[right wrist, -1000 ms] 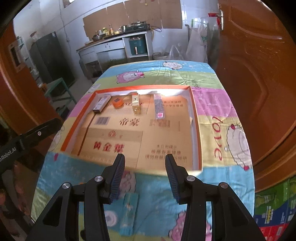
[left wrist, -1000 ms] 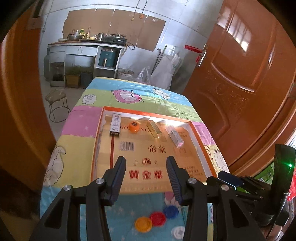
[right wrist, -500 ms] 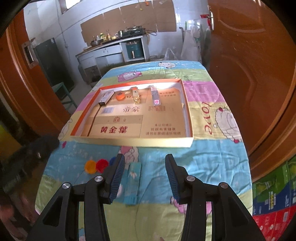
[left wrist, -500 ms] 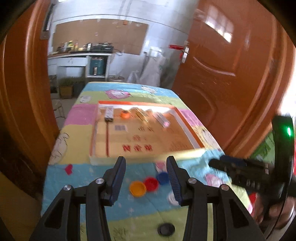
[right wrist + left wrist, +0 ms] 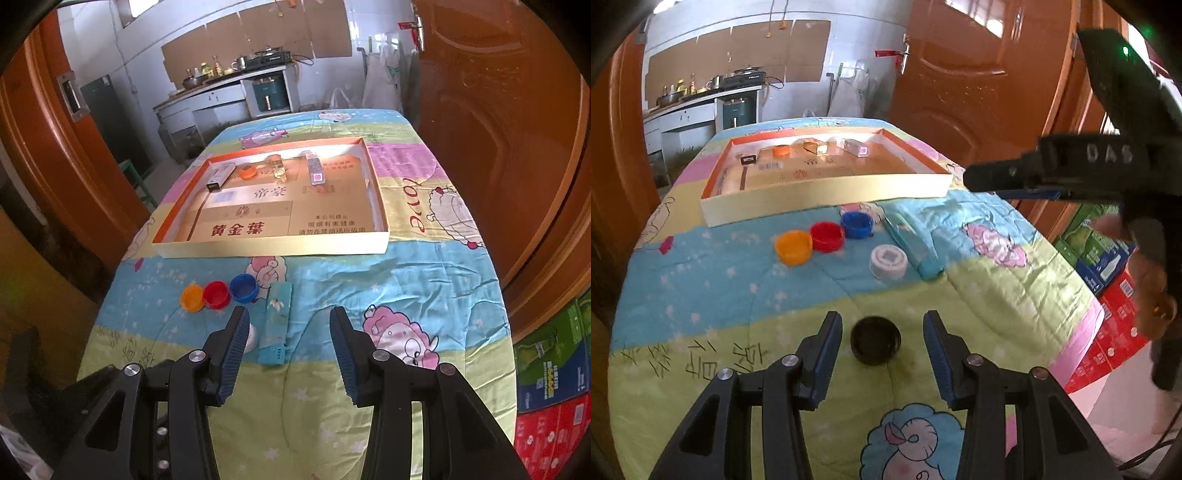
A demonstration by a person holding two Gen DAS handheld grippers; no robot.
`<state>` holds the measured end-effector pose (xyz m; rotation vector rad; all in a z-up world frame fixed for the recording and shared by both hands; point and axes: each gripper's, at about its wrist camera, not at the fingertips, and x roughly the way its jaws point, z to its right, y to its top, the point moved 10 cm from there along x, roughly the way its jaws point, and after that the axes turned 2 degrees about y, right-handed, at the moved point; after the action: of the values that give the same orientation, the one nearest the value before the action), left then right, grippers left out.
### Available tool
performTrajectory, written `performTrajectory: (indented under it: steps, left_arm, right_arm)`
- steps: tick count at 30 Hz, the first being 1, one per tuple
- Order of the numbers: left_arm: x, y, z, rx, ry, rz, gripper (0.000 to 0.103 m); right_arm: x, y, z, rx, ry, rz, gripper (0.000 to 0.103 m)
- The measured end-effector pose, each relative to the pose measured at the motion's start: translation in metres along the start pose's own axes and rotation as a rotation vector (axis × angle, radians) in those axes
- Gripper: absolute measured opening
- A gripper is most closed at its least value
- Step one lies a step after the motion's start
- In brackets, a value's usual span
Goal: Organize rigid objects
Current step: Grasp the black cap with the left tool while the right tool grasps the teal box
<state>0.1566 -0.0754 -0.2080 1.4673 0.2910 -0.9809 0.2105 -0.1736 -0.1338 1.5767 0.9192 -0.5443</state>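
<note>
On the cartoon quilt (image 5: pixel 997 280), a round black cap (image 5: pixel 875 340) is sitting between the left gripper (image 5: pixel 882 341)'s gaping ribbed pads, untouched. Four more plastic caps are lying beyond it: orange (image 5: pixel 794 247), red (image 5: pixel 827 237), blue (image 5: pixel 857 225), white (image 5: pixel 888 261). One flat teal box (image 5: pixel 275 325) is pointing lengthwise toward the shallow cardboard tray (image 5: pixel 273 251). Right gripper (image 5: pixel 288 334) is hanging open, empty.

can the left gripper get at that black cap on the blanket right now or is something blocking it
Probably yes. The left gripper is open, and the black cap sits alone on the blanket, lined up between its fingers. The other caps and the teal box lie farther off, so nothing seems to block it.
</note>
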Motion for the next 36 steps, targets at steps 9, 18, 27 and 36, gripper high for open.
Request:
performTrajectory:
  steps: [9, 18, 27, 36]
  left_arm:
    - [0.015, -0.008, -0.005, 0.012, 0.057, -0.02, 0.046]
    - [0.008, -0.008, -0.014, -0.04, 0.078, 0.002, 0.03]
    - [-0.022, 0.013, -0.025, -0.129, 0.07, 0.062, 0.03]
    - [-0.025, 0.018, -0.036, -0.156, 0.059, 0.075, 0.03]
  right_arm:
    - [-0.004, -0.005, 0.004, 0.007, -0.003, 0.003, 0.047]
    - [0.01, -0.018, 0.011, -0.006, -0.032, -0.036, 0.047]
    - [0.043, -0.03, 0.011, -0.038, -0.06, -0.041, 0.032]
    - [0.067, -0.029, -0.006, -0.093, -0.08, -0.021, 0.032]
